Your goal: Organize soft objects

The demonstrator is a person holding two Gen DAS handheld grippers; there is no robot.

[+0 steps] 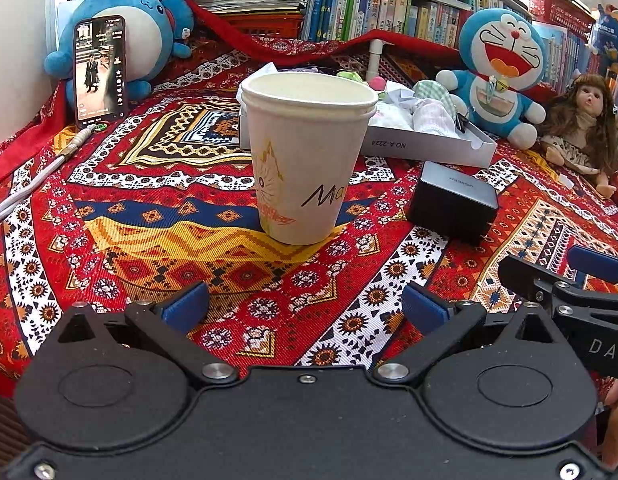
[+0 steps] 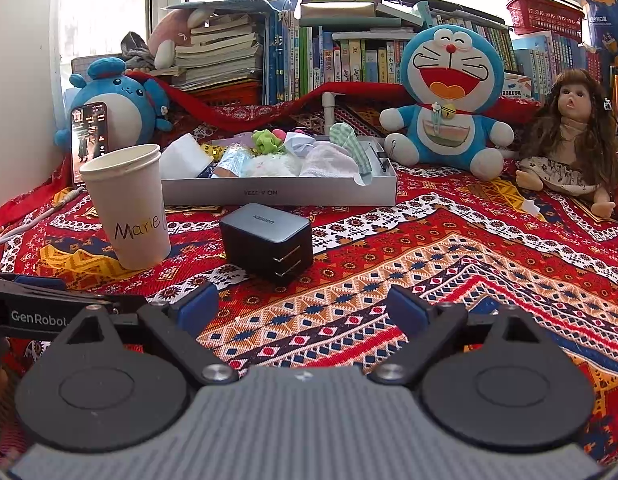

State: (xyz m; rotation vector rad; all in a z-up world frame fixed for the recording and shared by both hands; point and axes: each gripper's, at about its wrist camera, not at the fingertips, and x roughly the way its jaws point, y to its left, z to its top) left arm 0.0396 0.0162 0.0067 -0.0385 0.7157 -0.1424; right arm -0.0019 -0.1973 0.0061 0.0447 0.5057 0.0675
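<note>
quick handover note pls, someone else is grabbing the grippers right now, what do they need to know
Left gripper: open, empty, low over the patterned cloth, facing the paper cup.
Right gripper: open, empty, facing the black charger.
Soft items: small cloths and socks piled in the shallow white box. Blue cat plush, round blue plush and doll sit at the back of the cloth.
Done: cannot tell how much was sorted.
Left: nothing is gripped; whether the plush toys need moving is unclear.
</note>
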